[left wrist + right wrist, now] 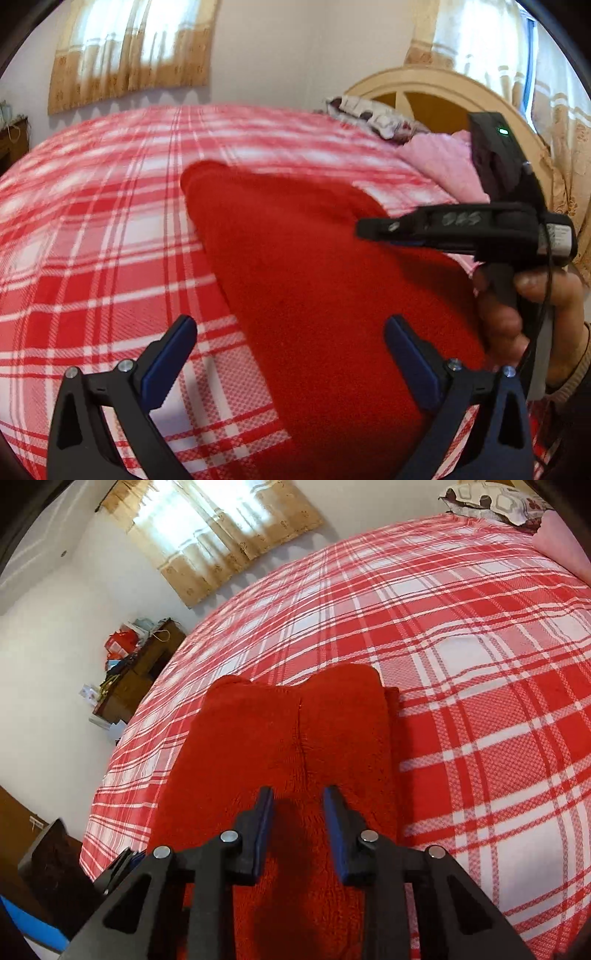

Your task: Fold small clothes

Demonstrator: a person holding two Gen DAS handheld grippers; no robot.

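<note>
Garment: a red knitted piece of clothing lay flat on the bed, folded lengthwise, with a seam running down its middle in the right wrist view.
Bed: a red and white checked bedspread covered it, and the garment rested on the near part of that cover.
Left gripper: you held it low over the garment's left edge; its jaws were spread wide and released, with nothing between them, one finger over the bedspread and the other over the red knit.
Right gripper: you held it over the middle of the garment, pointing along the seam; its jaws stood narrowly apart, and no cloth was pinched between them.
Right hand: in the left wrist view your fingers wrapped the right gripper's handle above the garment's right side.
Head of bed: a patterned pillow and a pink cloth lay by a pale wooden headboard, well apart from the garment.
Room: curtains hung at the window beyond the bed.
</note>
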